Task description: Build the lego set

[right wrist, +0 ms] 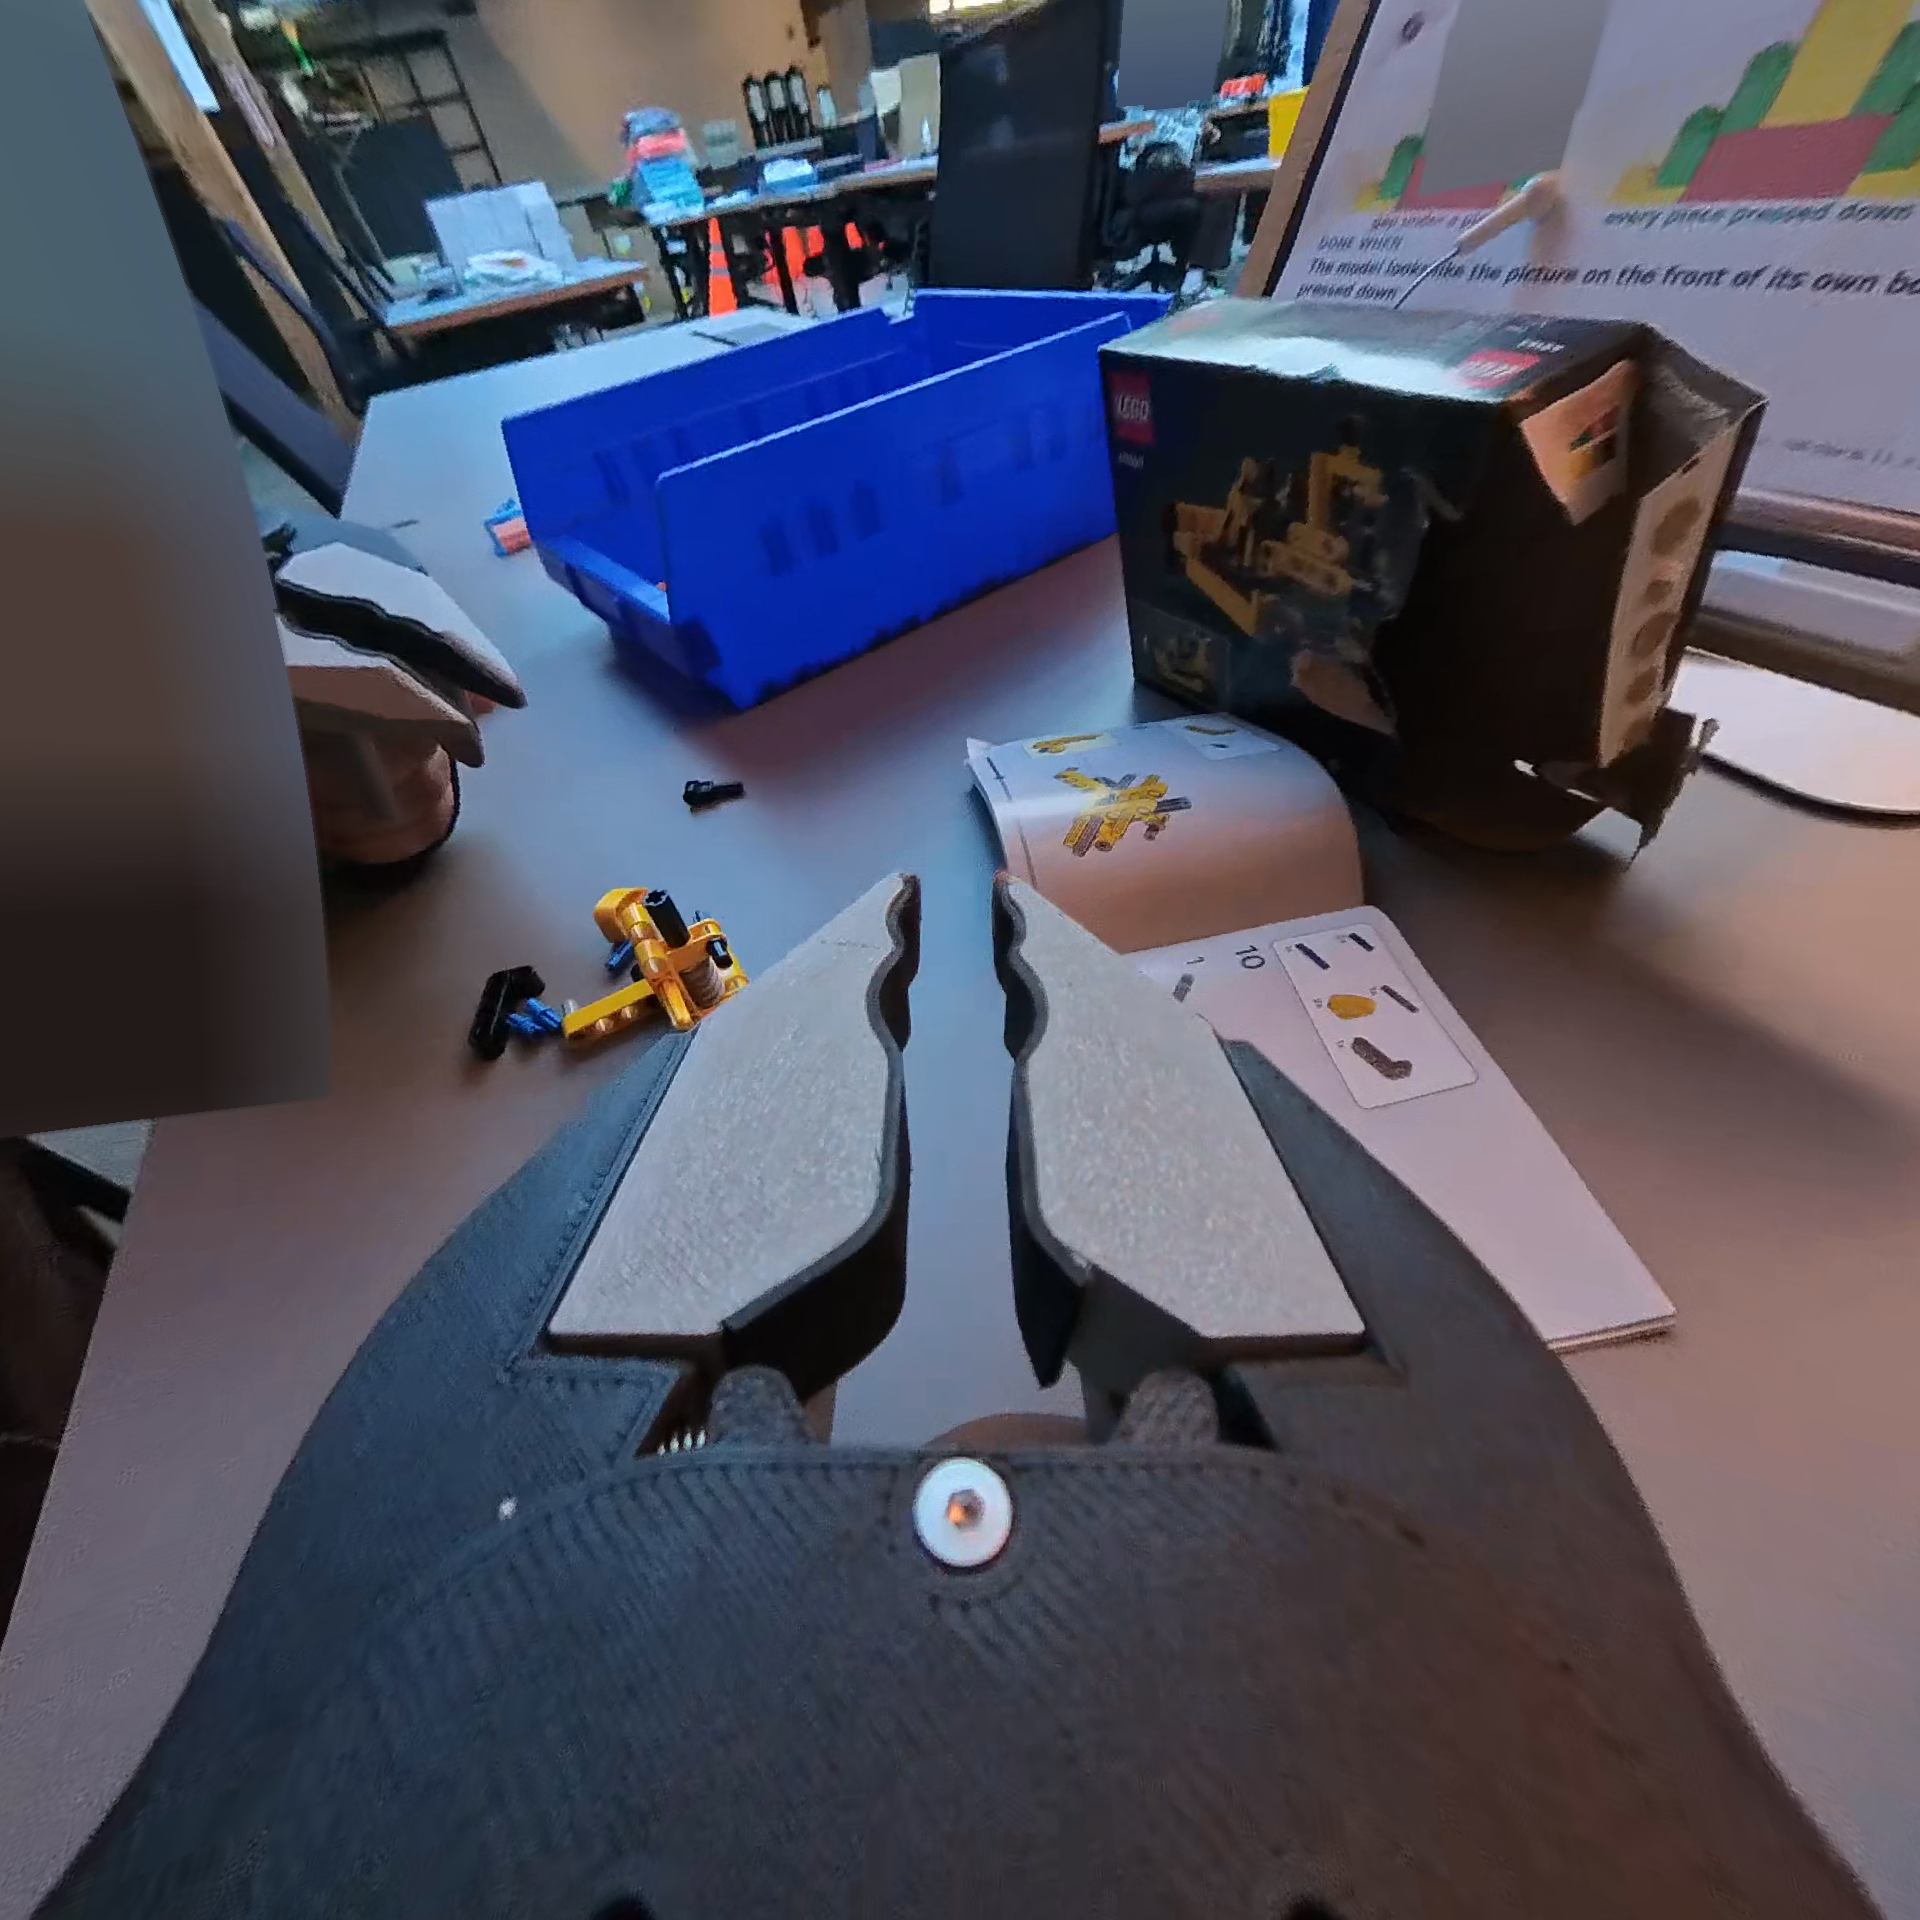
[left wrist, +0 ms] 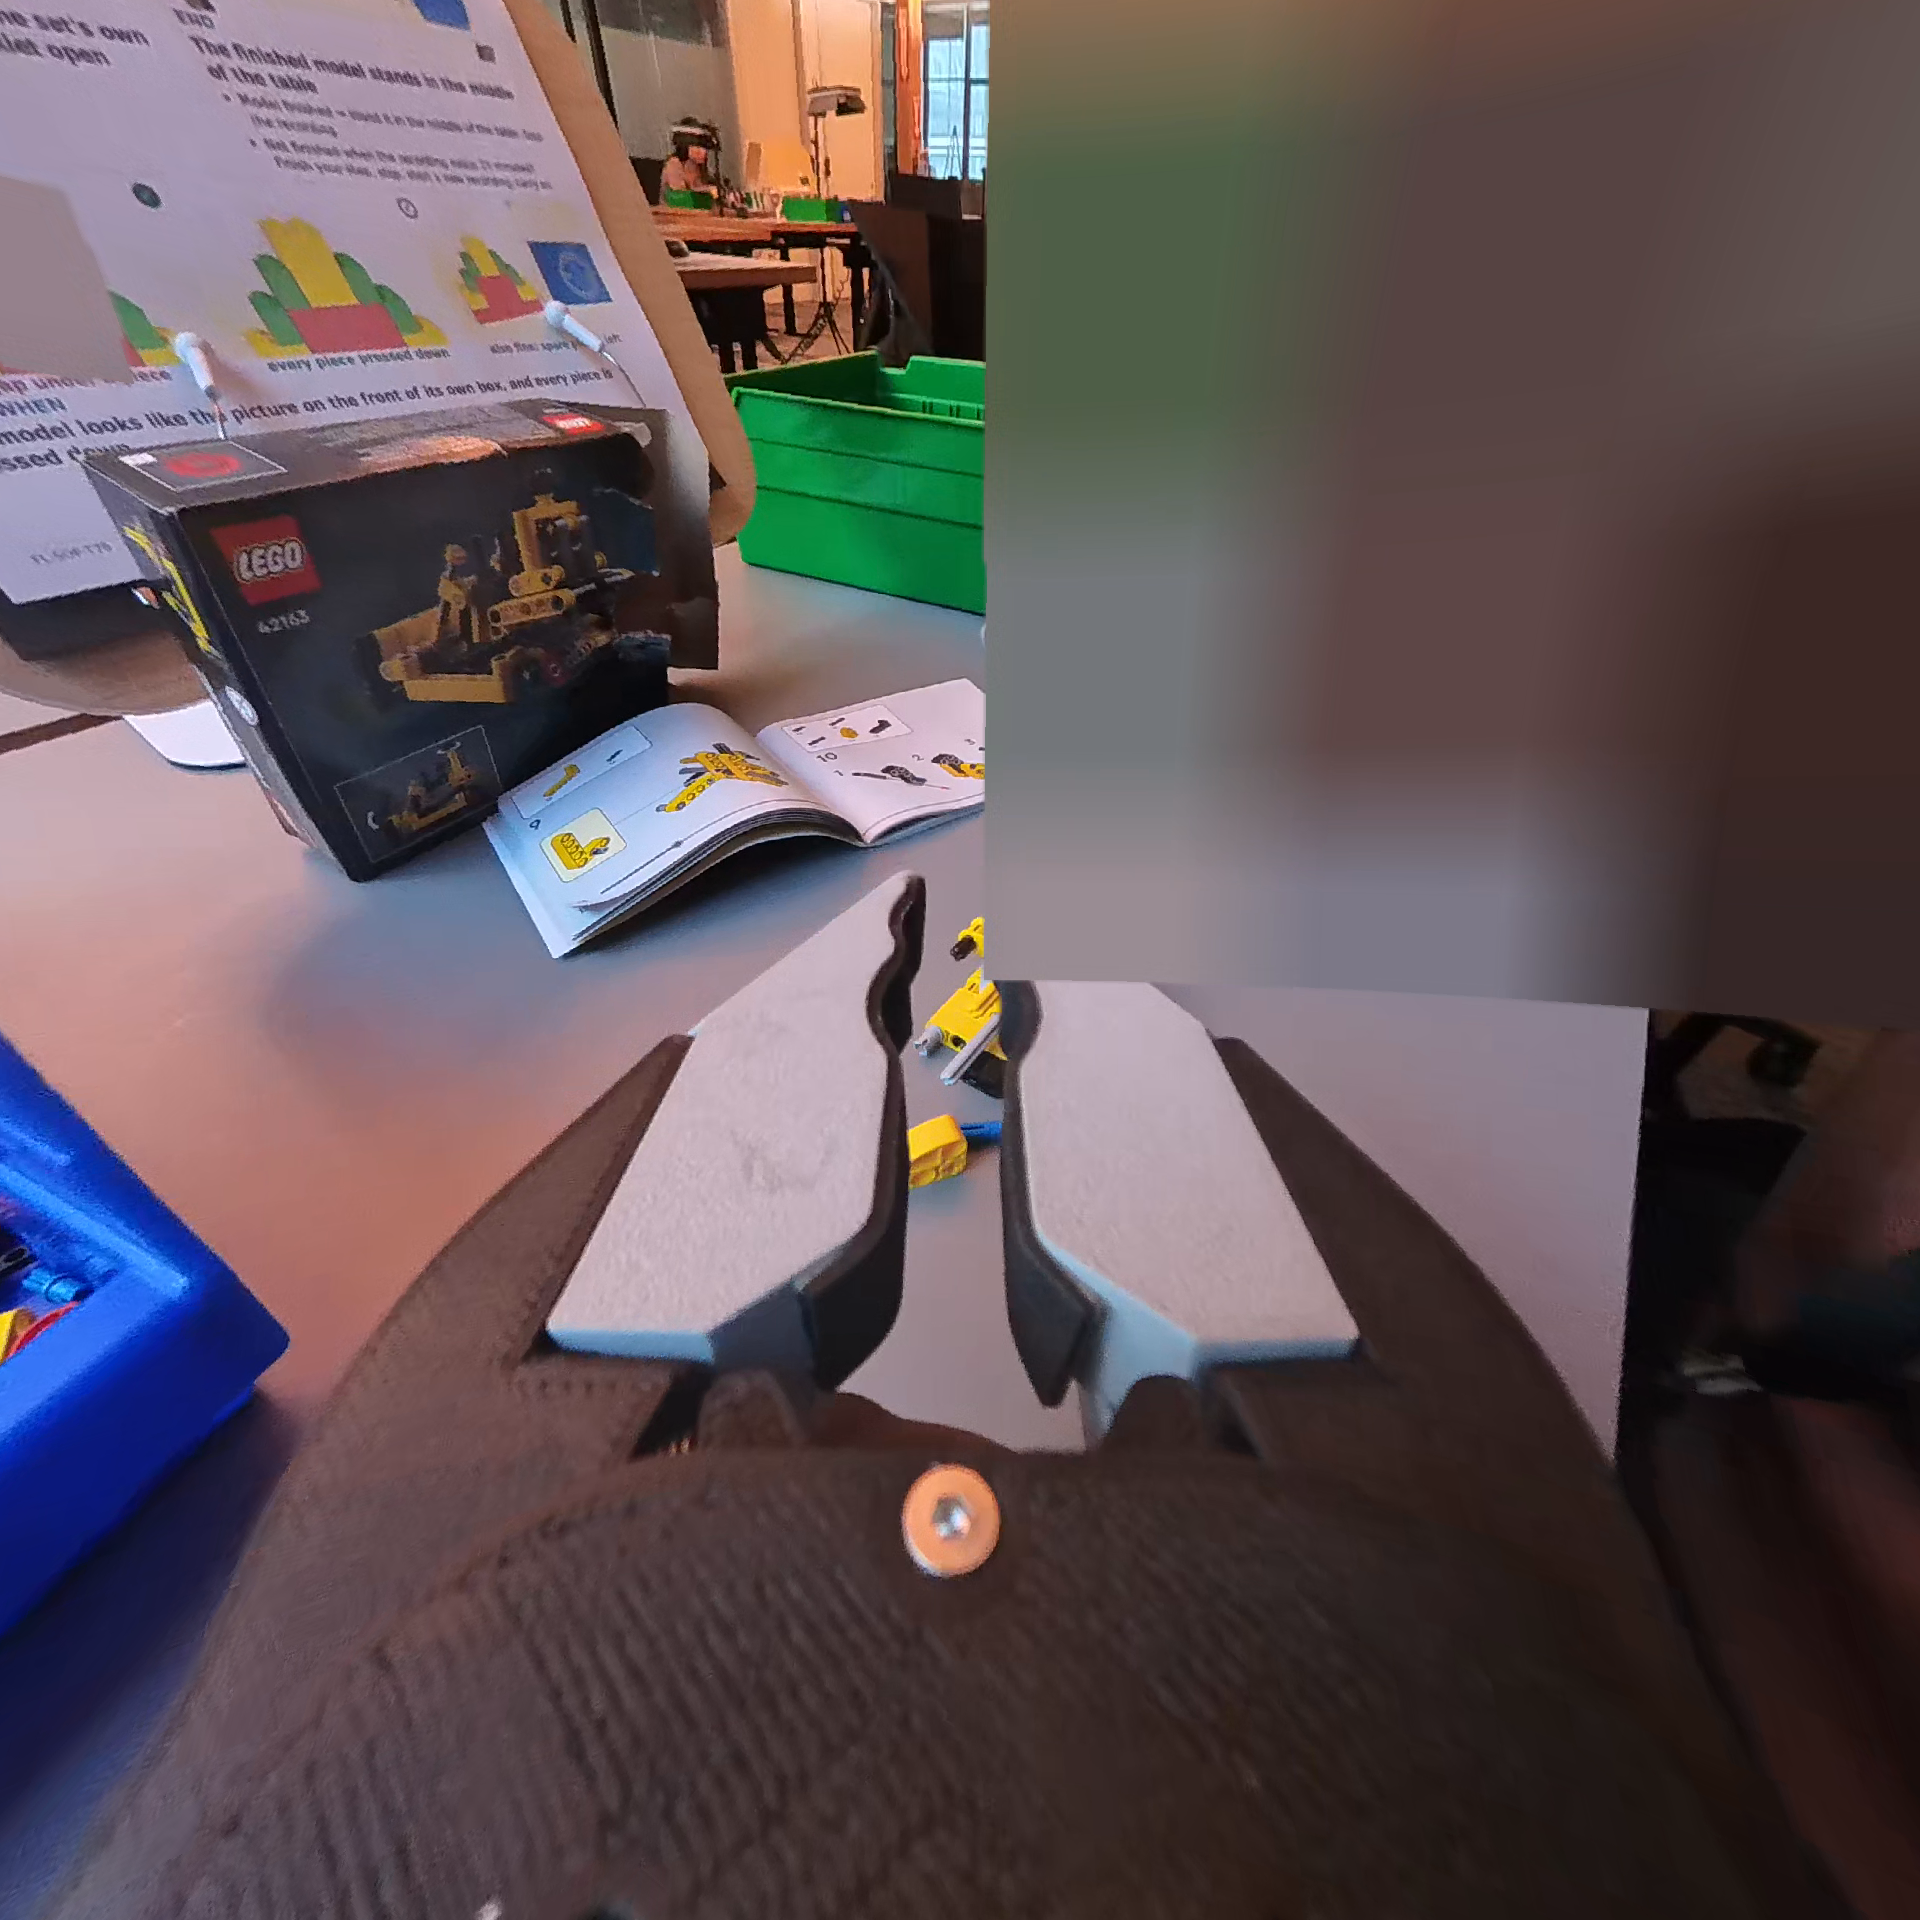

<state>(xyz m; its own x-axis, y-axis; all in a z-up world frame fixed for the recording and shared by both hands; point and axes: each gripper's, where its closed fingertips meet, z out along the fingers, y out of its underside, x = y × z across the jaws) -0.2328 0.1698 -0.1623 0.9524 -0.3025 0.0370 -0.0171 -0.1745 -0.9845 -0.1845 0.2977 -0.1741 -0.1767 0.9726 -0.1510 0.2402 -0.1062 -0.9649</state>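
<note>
A small yellow lego assembly with black and blue pins lies on the grey table. A black connector lies just left of it and a lone black pin lies farther back. My right gripper is open a narrow gap and empty, hovering right of the assembly. My left gripper is open a narrow gap and empty. Through its gap I see the yellow assembly and a small yellow piece on the table. It also shows in the right wrist view at the far left.
The open instruction booklet lies right of my right gripper, with the black lego box behind it. A blue bin stands at the back left. A green bin and an instruction board stand behind the box. The small yellow piece sits 7 cm or so from the ends of my left fingers. To the black connector: left tips about 9 cm, right tips about 15 cm.
</note>
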